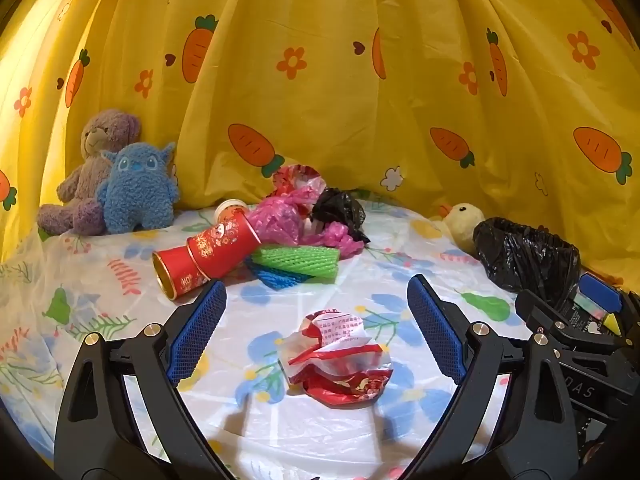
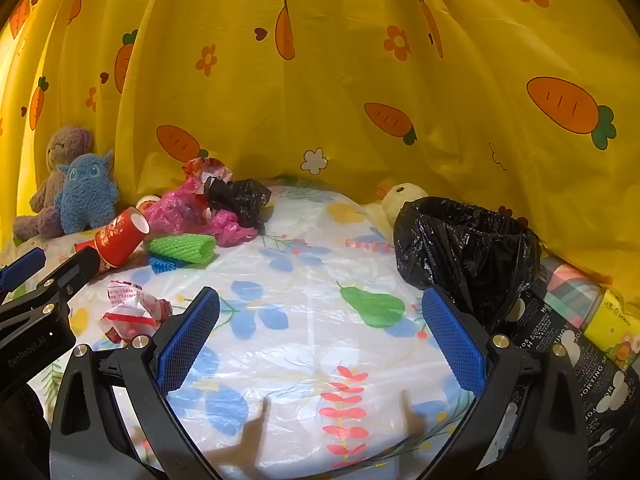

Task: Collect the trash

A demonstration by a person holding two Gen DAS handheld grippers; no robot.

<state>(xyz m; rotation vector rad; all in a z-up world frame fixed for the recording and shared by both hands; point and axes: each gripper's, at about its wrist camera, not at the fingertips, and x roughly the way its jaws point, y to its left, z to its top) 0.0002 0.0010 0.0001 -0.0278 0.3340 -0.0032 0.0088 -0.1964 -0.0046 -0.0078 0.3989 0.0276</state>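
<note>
A crumpled red-and-white wrapper lies on the table between the open fingers of my left gripper, which is empty; the wrapper also shows in the right wrist view. A pile of trash sits at the back: red paper cups, green foam net, blue foam net, pink plastic bag, black plastic bag. A bin lined with a black bag stands at the right. My right gripper is open and empty, over bare tablecloth left of the bin.
Plush toys stand at the back left: a purple bear and a blue monster. A yellow plush duck sits behind the bin. Boxes and packets lie at the far right. A yellow carrot-print curtain backs the table.
</note>
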